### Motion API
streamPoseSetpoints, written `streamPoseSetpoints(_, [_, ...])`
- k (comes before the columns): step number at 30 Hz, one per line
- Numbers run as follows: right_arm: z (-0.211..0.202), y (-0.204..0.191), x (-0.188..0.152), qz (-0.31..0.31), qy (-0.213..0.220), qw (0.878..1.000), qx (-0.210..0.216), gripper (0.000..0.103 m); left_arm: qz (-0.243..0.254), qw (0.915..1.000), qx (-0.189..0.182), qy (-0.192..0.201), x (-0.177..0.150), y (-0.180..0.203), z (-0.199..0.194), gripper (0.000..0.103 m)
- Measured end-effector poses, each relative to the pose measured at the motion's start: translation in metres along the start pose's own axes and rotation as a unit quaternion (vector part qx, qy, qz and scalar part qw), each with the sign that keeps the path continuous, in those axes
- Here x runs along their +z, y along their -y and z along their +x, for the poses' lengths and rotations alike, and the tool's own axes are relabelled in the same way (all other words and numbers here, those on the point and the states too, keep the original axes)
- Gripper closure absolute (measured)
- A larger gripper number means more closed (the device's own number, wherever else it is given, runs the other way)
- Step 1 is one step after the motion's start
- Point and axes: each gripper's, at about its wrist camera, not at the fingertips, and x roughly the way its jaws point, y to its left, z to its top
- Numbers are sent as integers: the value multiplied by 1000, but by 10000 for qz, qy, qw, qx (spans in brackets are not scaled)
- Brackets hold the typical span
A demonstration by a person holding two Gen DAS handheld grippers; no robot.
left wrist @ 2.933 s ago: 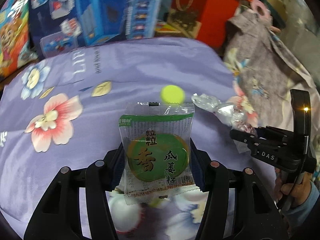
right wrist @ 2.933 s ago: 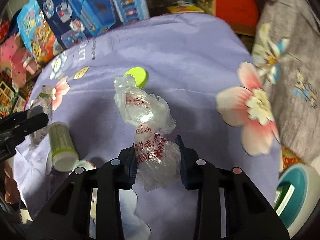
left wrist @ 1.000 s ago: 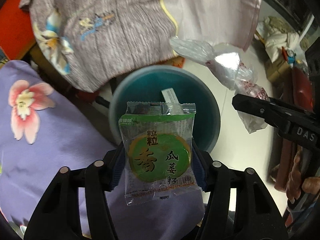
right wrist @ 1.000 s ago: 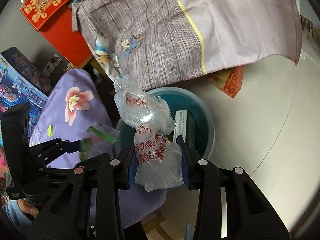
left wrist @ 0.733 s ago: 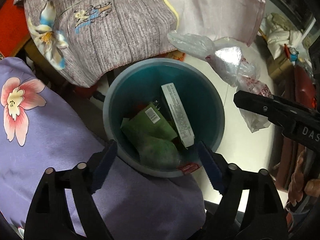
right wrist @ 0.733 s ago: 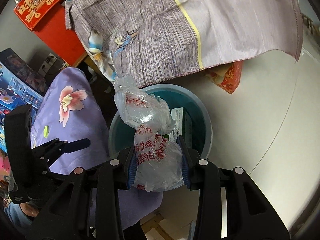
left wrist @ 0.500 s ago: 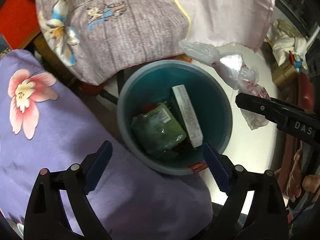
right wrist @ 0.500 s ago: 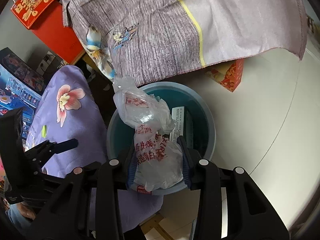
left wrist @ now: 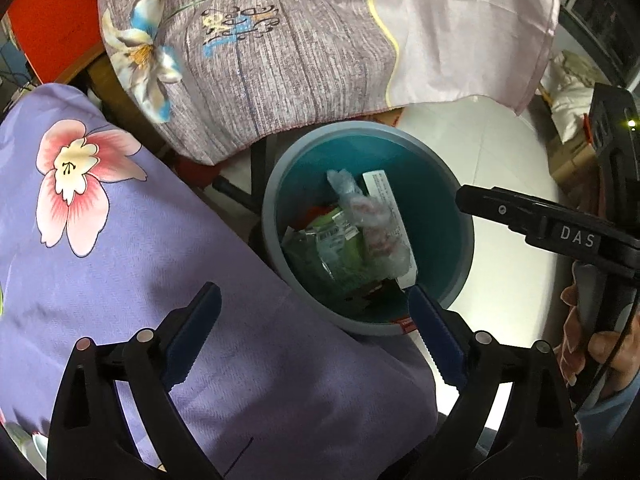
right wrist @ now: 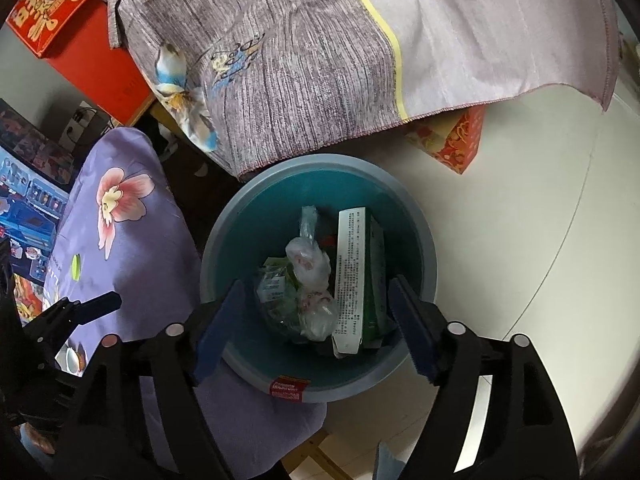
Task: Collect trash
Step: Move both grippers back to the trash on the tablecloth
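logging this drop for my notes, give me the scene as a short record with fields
bin: teal bucket on the floor beside the purple flowered cloth
bin contents: crumpled clear plastic bag, green snack packet, white printed carton
left tongs: open, nothing between them
right tongs: jaws just opened, empty, above the bucket
left on cloth: small green cap
behind bucket: grey flowered fabric
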Motion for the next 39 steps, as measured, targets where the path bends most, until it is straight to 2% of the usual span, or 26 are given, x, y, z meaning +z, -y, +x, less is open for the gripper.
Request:
streamPoseSetpoints(6, [0, -1, -1, 63, -125, 9999, -64, 27, -5, 10000, -35, 17, -2, 1, -3, 8])
streamPoseSetpoints(13, [-10, -15, -4, -49, -59, 9999, -79, 27, -78, 9999, -67, 110, -8, -4, -17, 8])
streamPoseSetpoints(23, [-20, -61, -22, -370, -130, 9992, 103, 26, -289, 9989, 31, 364, -30, -25, -52, 7])
streamPoseSetpoints(33, [-17, -136, -50, -982, -327, 9940, 366, 26, -844, 9941, 322, 598, -88, -78, -93, 7])
streamPoseSetpoints(39, [-15, -191, -72, -1448, -455, 9869, 544, 26, -1401, 9864, 478, 712, -132, -127, -116, 6])
